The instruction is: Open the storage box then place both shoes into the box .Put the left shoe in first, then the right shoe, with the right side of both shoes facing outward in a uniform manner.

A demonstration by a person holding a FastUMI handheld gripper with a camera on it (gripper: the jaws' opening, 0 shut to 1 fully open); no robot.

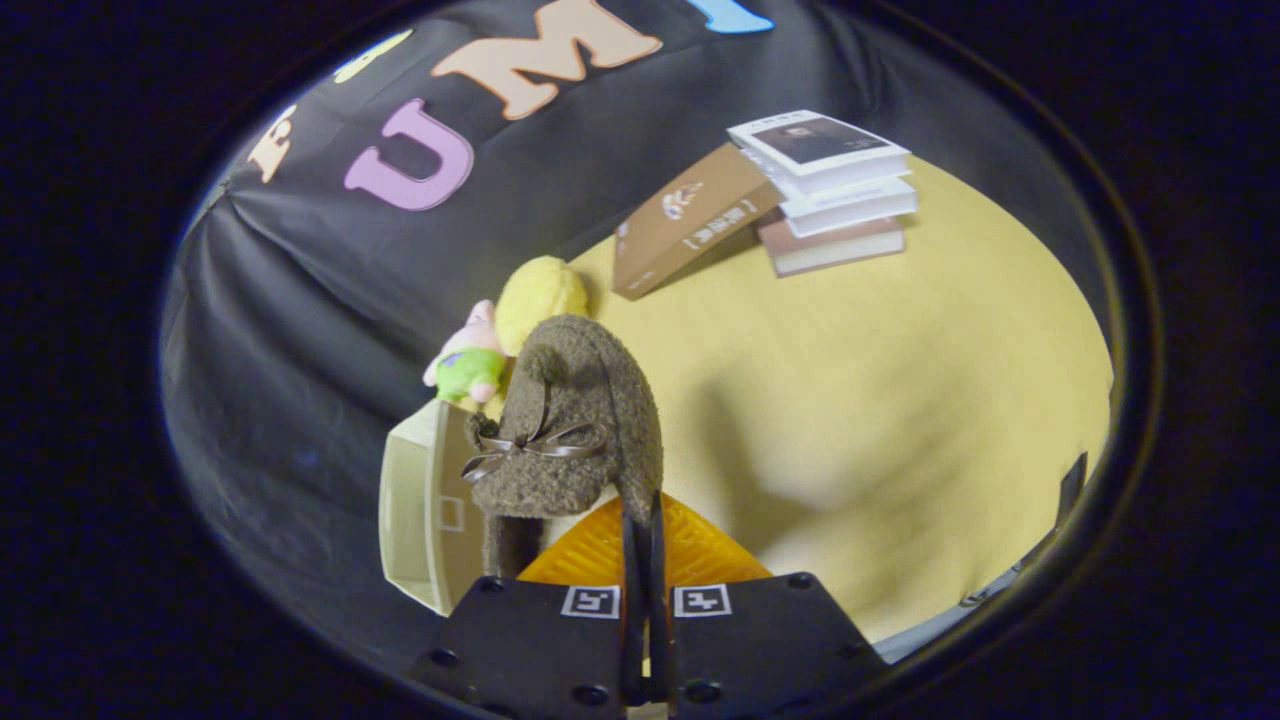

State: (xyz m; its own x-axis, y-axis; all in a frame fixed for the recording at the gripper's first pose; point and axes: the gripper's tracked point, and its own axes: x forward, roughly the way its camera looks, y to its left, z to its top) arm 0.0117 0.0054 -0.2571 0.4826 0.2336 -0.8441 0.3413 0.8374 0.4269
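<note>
My gripper (pixel 644 530) is shut on the rim of a brown fuzzy shoe (pixel 575 420) with a dark ribbon bow. The shoe hangs lifted just ahead of my fingers, tilted, toe pointing away. Below and left of the shoe stands the cream storage box (pixel 420 500), seen from above, partly hidden behind the shoe. I cannot tell whether its inside holds anything.
A pink and green plush toy (pixel 466 360) and a yellow plush (pixel 540 295) sit beyond the box by the black wall. A brown book (pixel 690 220) leans on a stack of books (pixel 835 190) at the far side of the yellow table (pixel 900 400).
</note>
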